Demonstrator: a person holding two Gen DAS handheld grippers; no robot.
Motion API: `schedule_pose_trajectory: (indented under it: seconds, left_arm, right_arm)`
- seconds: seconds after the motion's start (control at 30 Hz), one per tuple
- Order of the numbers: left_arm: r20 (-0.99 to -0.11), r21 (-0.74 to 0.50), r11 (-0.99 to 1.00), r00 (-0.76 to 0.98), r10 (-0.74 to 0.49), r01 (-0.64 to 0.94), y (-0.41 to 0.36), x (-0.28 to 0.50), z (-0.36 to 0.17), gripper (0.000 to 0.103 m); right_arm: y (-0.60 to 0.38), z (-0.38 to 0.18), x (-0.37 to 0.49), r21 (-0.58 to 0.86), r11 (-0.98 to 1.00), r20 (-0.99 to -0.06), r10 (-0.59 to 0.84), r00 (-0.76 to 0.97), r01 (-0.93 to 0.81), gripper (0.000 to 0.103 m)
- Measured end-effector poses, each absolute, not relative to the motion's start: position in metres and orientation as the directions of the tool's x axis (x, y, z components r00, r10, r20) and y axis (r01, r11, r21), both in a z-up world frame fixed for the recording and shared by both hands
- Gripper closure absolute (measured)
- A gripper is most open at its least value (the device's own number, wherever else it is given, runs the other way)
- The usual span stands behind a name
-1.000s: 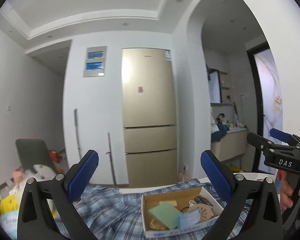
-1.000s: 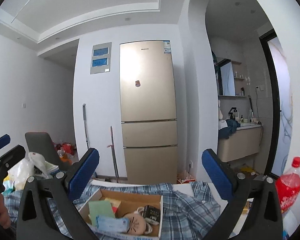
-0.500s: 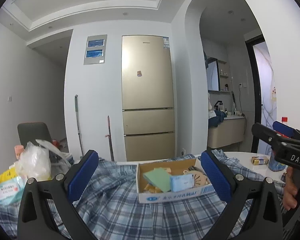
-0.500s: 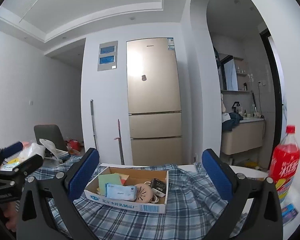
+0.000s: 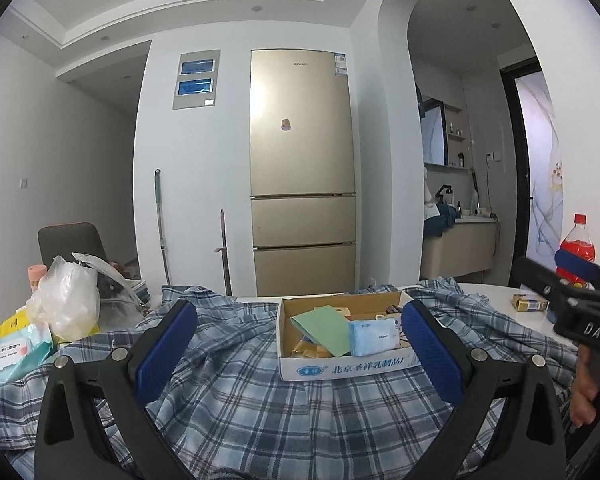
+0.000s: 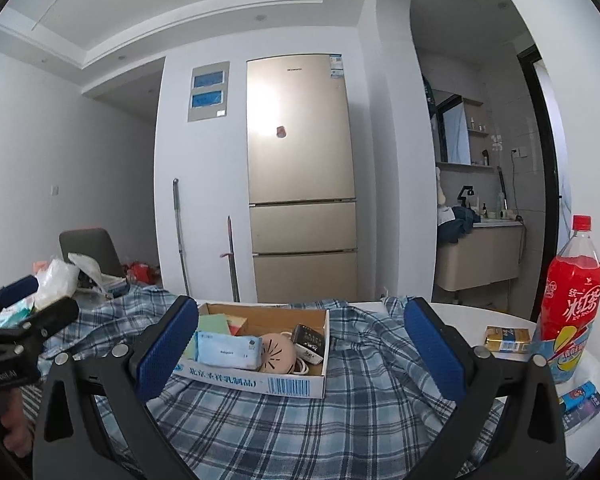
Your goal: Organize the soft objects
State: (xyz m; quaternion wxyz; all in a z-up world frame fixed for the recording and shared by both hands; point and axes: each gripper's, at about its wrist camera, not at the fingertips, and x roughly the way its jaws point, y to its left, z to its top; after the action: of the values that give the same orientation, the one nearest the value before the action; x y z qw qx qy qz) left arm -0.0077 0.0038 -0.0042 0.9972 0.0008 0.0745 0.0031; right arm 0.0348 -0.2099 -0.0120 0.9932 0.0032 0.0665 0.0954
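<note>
A blue plaid shirt (image 5: 260, 404) lies crumpled over the white table and also shows in the right wrist view (image 6: 340, 420). A shallow cardboard box (image 5: 342, 364) sits on the shirt, holding a green card, a blue tissue pack and small items; it also shows in the right wrist view (image 6: 260, 380). My left gripper (image 5: 296, 352) is open and empty above the shirt, in front of the box. My right gripper (image 6: 300, 354) is open and empty, a little to the right of the box.
A white plastic bag (image 5: 66, 300) and a wet-wipes pack (image 5: 14, 354) lie at the left. A red drink bottle (image 6: 572, 300) and a small yellow box (image 6: 506, 338) stand at the right on the white table (image 6: 480, 316). A gold fridge (image 5: 302, 172) stands behind.
Both grippers have tilted downward, so the shirt and the box now fill more of each view. Both stay open and empty.
</note>
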Motion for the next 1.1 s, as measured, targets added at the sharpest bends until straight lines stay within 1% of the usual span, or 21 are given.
schedule_pose_trajectory:
  seconds: [0.23,0.33,0.57,1.1]
  left_arm:
    - [-0.120,0.023,1.000,0.993,0.009,-0.006,-0.0005,-0.0142,-0.0033,0.000]
    - [-0.122,0.024,1.000,0.992,0.009,-0.006,0.0001,-0.0135,-0.0027,0.000]
    - [-0.127,0.015,1.000,0.992,0.009,-0.007,0.0023,-0.0138,-0.0035,0.000]
    - [-0.116,0.014,1.000,0.993,0.012,-0.011,0.0022,-0.0150,-0.0029,0.000]
  right_arm:
    - [-0.2081,-0.0130,0.0351,0.011,0.981,-0.142,0.196,0.970,-0.196,0.000]
    - [-0.2068,-0.0128,0.0350,0.003,0.980,-0.142,0.195,0.970,-0.197,0.000]
    - [-0.2058,-0.0148,0.0440,0.008,0.978,-0.190,0.207,0.960,-0.209,0.000]
    - [-0.2039,-0.0136,0.0384,-0.004,0.976,-0.167,0.212,0.963,-0.216,0.000]
